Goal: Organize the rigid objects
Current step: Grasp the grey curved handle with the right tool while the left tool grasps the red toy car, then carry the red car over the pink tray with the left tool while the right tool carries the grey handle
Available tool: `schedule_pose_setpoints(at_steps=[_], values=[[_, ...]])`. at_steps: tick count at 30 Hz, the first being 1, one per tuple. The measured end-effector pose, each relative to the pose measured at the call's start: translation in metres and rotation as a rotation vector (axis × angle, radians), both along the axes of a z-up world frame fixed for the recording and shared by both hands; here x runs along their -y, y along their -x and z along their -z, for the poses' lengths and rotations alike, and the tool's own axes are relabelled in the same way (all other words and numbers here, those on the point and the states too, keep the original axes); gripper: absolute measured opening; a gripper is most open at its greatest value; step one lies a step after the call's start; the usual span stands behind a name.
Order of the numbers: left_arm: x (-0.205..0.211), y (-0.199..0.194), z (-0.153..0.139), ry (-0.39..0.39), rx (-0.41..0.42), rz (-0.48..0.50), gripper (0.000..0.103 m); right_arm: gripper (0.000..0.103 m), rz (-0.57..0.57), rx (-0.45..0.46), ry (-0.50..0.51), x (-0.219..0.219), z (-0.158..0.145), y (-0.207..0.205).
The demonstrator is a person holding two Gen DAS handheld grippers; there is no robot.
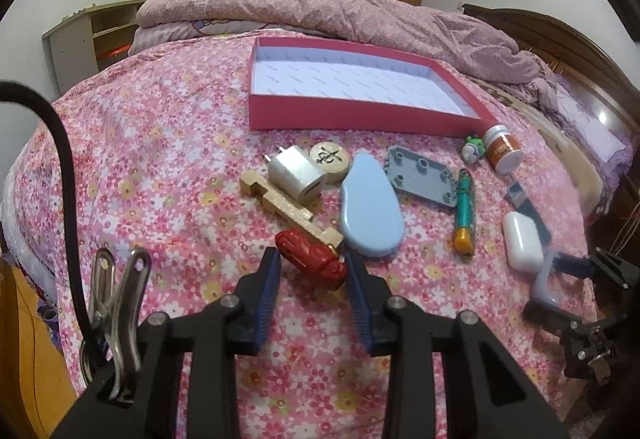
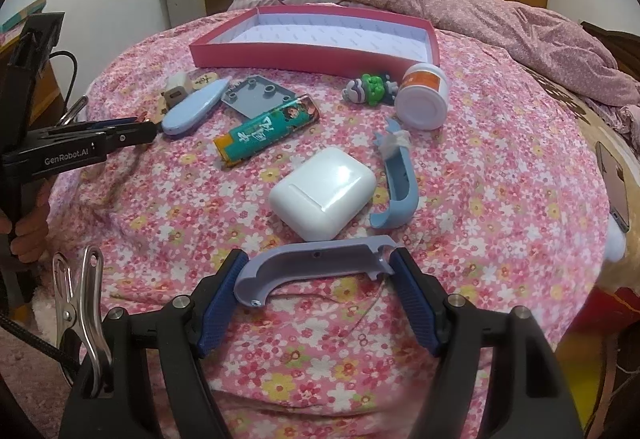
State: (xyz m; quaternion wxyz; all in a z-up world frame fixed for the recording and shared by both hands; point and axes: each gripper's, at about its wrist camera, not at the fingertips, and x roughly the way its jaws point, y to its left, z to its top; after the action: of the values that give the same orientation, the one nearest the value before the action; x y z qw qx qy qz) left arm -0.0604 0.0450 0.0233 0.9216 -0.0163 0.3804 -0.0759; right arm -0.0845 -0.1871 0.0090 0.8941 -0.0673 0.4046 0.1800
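A pink tray (image 1: 352, 115) with a white floor lies on the flowered bed; it also shows in the right wrist view (image 2: 304, 57). My left gripper (image 1: 314, 259) straddles a red carved piece (image 1: 310, 255), its pads on either side, seemingly touching. My right gripper (image 2: 318, 265) is closed on a lavender curved plastic part (image 2: 316, 265) spanning both pads. A white earbud case (image 2: 322, 193), a teal lighter (image 2: 266, 133), a white jar (image 2: 422, 101), a green toy (image 2: 372, 85) and a blue curved piece (image 2: 396, 183) lie ahead.
A white charger (image 1: 296, 171), wooden disc (image 1: 330, 159), wooden bar (image 1: 288, 211), blue oval case (image 1: 370, 211) and grey plate (image 1: 422, 175) lie before the tray. A rumpled pink quilt (image 1: 340, 11) is behind it. A phone (image 2: 614, 185) lies at the right.
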Motion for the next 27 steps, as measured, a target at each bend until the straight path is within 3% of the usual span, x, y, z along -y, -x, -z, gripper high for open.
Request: schedule_pose_setpoints(at_steps=[14, 27], values=[[0.008, 0.002, -0.025, 0.005, 0.053, 0.024, 0.035, 0.074, -0.05, 0.047, -0.039, -0.004, -0.026, -0.006], [0.026, -0.043, -0.056, -0.032, 0.113, 0.039, 0.035, 0.074, -0.076, 0.137, -0.049, -0.019, -0.066, -0.057]])
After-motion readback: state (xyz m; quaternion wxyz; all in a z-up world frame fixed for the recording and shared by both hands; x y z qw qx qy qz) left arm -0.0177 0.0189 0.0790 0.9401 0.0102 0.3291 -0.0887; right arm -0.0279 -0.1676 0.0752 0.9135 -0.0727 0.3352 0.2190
